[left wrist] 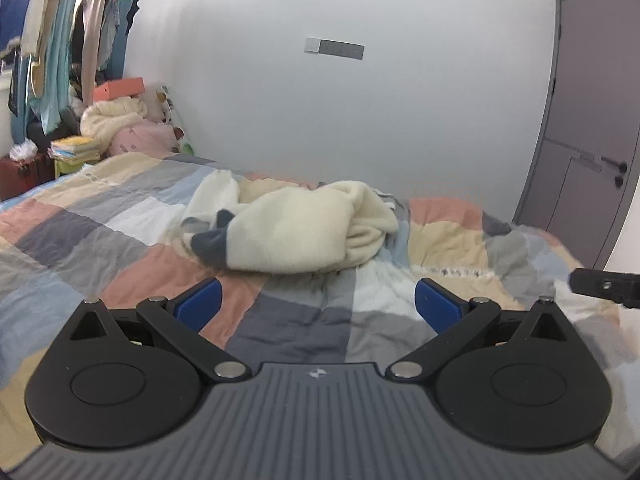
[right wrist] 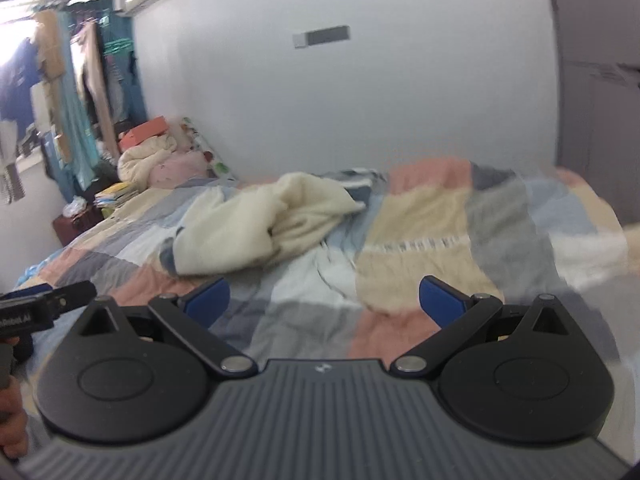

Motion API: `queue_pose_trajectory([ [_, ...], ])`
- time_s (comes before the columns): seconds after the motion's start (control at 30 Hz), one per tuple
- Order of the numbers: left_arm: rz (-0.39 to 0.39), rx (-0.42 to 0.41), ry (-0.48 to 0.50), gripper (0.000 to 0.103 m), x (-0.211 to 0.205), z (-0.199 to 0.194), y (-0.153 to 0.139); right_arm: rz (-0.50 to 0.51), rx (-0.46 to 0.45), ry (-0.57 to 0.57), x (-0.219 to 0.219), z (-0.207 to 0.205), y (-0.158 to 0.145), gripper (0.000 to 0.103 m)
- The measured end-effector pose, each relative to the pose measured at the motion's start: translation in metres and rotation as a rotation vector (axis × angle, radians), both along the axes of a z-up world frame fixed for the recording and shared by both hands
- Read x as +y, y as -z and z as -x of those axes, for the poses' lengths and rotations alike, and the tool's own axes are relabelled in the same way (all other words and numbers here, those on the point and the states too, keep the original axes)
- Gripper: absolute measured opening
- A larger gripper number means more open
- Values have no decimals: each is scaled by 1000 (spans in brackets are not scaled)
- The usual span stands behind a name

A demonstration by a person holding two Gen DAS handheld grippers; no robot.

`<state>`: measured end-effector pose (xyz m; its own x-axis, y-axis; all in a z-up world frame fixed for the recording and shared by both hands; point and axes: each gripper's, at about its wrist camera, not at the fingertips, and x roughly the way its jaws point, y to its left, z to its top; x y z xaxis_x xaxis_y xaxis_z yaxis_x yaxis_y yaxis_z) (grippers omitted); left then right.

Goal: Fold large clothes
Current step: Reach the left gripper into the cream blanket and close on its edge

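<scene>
Plainly, the cream garment (left wrist: 288,232) lies crumpled in a heap mid-bed on the patchwork quilt (left wrist: 132,240), near the wall, with a dark patch showing at its near edge and no hem or sleeve clearly told apart. Both the left tongs (left wrist: 316,304) and right tongs (right wrist: 324,300) hover short of it, jaws spread wide and empty. The likely slip, I judge, is pinching quilt along with fleece, or seizing a buried fold, so that the heap drags across instead of opening flat.
</scene>
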<state>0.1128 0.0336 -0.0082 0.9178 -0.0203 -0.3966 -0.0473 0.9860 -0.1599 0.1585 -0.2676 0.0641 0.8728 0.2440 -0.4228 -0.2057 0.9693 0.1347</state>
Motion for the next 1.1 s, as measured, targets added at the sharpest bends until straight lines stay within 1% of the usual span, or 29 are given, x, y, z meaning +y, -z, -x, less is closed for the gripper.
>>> queue_pose_trajectory([
  [0.07,23,3,3,103,3,-12,-3,36,-16,-17,8,-14,-6,103],
  [0.13,29,9,0,103,5,-25,-5,46,-21,-34,14,-33,-10,103],
  [0.23,38,21,-12,103,11,-49,-4,7,-14,-67,19,-60,-13,103],
  [0.3,52,19,-33,103,17,-64,-2,-27,9,-92,22,-81,-12,103],
  [0.4,68,26,-29,103,25,-90,3,-17,26,-98,32,-108,-6,103],
  [0.5,82,52,-46,103,33,-122,17,-29,59,-109,42,-135,3,101],
  [0.6,144,78,-58,103,46,-155,41,-49,94,-117,49,-163,15,100],
  [0.7,217,123,-78,103,60,-190,74,-79,115,-130,58,-193,29,99],
  [0.8,287,175,-32,103,71,-224,105,-92,121,-144,71,-225,48,98],
  [0.87,331,188,4,103,76,-242,125,-110,130,-159,78,-247,62,97],
  [0.93,369,193,24,103,79,-256,143,-139,152,-183,86,-272,78,89],
  [0.97,385,196,35,103,80,-264,152,-155,162,-198,90,-283,86,88],
  [1.03,409,202,47,102,81,-277,167,-181,183,-228,99,-303,100,79],
  [1.1,438,208,67,102,81,-291,180,-211,202,-258,108,-319,111,74],
])
